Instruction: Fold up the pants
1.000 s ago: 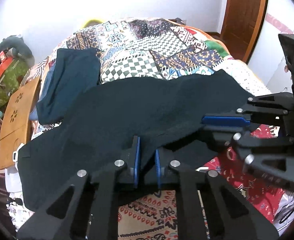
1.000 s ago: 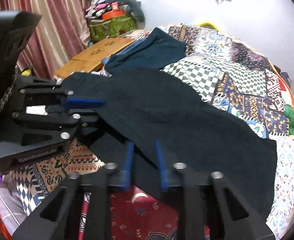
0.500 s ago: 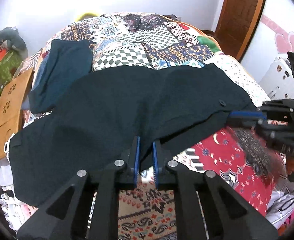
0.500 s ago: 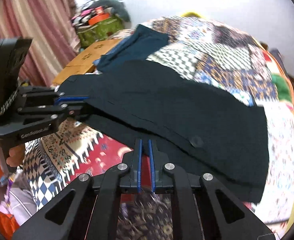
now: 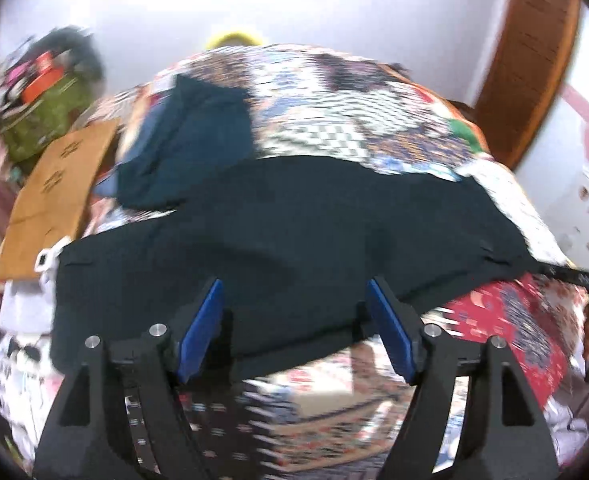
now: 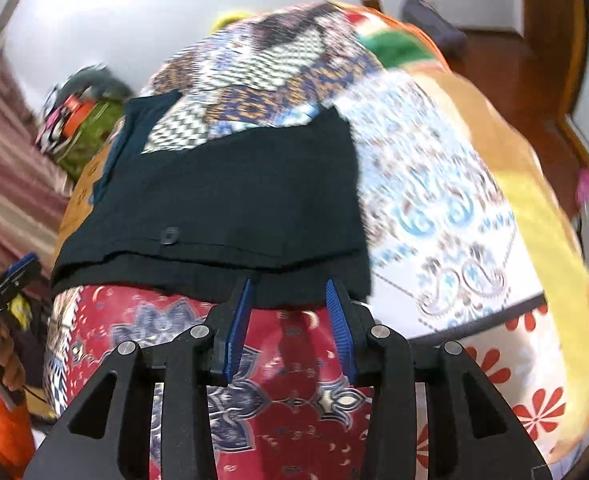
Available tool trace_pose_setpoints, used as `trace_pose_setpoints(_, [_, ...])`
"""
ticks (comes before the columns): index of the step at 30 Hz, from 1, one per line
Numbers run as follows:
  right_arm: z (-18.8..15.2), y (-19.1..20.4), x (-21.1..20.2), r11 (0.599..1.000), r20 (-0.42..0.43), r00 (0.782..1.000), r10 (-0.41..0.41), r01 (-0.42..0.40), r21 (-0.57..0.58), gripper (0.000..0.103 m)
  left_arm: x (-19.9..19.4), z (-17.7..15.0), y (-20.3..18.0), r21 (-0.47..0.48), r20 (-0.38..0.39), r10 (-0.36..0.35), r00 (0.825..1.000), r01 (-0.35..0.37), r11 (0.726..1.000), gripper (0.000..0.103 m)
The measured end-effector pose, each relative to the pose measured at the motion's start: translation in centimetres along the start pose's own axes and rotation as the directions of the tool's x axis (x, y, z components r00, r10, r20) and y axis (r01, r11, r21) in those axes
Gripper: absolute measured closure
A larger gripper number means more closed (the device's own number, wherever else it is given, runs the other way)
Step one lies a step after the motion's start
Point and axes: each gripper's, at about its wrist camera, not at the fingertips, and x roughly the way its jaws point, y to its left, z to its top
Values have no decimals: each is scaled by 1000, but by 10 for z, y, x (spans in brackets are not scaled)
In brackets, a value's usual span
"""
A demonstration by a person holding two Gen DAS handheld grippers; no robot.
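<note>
No legible writing. Black pants (image 5: pixel 294 240) lie flat along the near edge of the bed (image 6: pixel 434 184), long axis parallel to that edge, waistband toward the right gripper (image 6: pixel 290 312). Folded navy garment (image 5: pixel 190 148) lies behind. Left gripper (image 5: pixel 294 320) and right gripper, jaws just opening, both stand apart, clasping nothing.
</note>
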Motion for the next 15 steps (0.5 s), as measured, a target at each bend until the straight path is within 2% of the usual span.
trace_pose_setpoints(7, [8, 8, 9, 1000, 35, 999, -3, 3, 13, 68, 14, -2, 53, -155, -36, 30, 999, -35, 987, 30])
trace_pose_setpoints(15, [21, -3, 24, 998, 45, 999, 6, -9, 67, 68, 25, -6, 67, -190, -58, 44, 997, -54, 980, 30])
